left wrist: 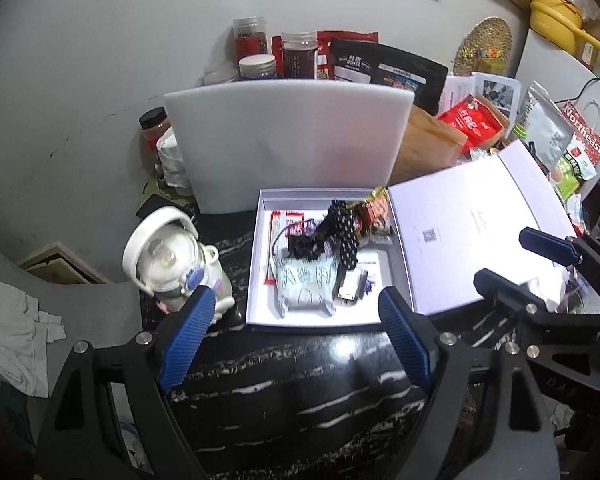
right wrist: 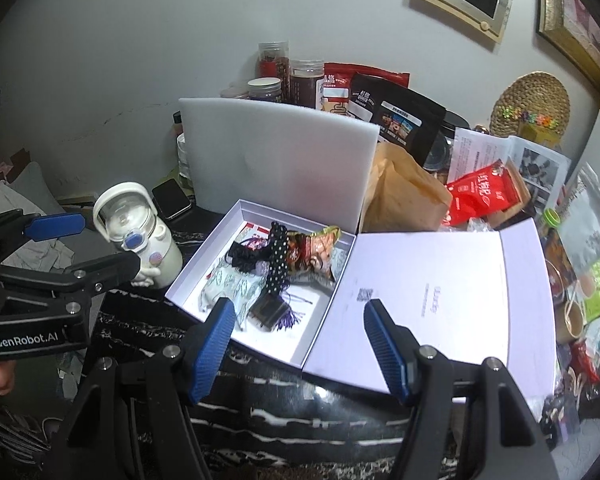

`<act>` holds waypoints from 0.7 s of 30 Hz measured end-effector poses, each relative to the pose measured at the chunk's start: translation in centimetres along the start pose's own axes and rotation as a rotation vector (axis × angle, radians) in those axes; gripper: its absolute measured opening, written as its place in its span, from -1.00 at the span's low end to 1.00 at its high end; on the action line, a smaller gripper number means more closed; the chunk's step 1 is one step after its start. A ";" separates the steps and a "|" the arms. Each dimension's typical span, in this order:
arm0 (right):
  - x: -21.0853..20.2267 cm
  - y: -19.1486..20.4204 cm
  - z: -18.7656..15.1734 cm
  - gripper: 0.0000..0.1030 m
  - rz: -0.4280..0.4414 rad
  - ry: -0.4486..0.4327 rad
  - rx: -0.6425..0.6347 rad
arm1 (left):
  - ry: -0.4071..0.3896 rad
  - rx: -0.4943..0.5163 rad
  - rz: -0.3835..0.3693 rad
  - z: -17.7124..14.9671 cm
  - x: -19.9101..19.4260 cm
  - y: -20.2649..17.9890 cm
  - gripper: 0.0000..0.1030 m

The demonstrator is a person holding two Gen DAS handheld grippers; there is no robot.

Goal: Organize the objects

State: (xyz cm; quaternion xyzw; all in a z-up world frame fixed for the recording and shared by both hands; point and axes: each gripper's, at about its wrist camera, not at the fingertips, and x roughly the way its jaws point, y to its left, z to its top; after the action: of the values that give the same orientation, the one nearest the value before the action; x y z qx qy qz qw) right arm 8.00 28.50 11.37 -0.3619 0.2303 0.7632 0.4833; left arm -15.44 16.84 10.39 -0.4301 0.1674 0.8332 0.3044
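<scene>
Box [left wrist: 256, 264] beyond both grippers' empty jaws

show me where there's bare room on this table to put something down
Free: the dark marble strip in front of the white box, and the flat open lid to its right. Less free: the gap between the bottle and the box. Crowded: inside the box, behind the foam board, and the right edge piled with packets.

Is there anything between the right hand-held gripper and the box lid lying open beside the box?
Nothing visible. The right hand-held gripper hangs open and empty above the black marble tabletop, with the white lid just ahead of its fingertips. The open box, full of snacks, lies left of the lid.
</scene>
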 end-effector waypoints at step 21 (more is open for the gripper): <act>-4.7 4.4 -6.9 0.57 -0.019 -0.011 0.022 | -0.014 0.009 0.026 -7.6 -4.7 1.9 0.61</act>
State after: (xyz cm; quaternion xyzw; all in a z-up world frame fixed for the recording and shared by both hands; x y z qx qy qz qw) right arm 7.60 19.11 10.67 -0.3545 0.2324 0.7580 0.4958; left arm -9.91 9.56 9.89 -0.4205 0.1747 0.8394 0.2967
